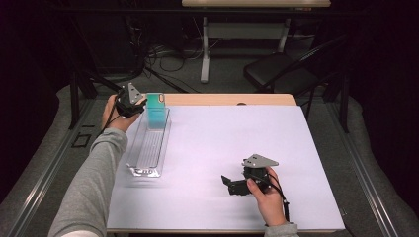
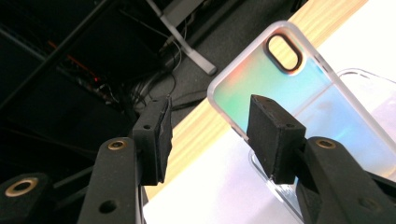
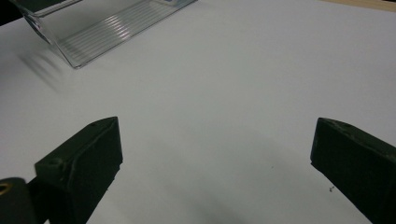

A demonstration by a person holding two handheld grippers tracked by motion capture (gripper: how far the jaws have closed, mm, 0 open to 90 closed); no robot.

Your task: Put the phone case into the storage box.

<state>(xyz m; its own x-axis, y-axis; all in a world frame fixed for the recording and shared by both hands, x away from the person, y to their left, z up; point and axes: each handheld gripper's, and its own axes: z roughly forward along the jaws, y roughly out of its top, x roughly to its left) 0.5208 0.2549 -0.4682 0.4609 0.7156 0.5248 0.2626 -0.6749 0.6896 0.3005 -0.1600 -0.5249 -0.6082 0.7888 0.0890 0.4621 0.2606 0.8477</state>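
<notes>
The iridescent teal phone case with clear edges [image 2: 299,107] stands upright at the far end of the long clear plastic tray [image 1: 148,148], leaning there near the far edge of the white table [image 1: 222,143]. The left hand-held gripper [image 2: 208,135] is beside it with its jaws partly apart, and no pad presses on the case; one pad is in front of the case's face, the other is off to the side in the air. The right hand-held gripper [image 3: 212,158] rests low over the bare table near the person, jaws wide and holding nothing.

I think the case is not very stable in this position. If the left gripper brushes it while moving away, the case may tip and fall flat into the tray, or slide over the tray wall onto the table.
</notes>
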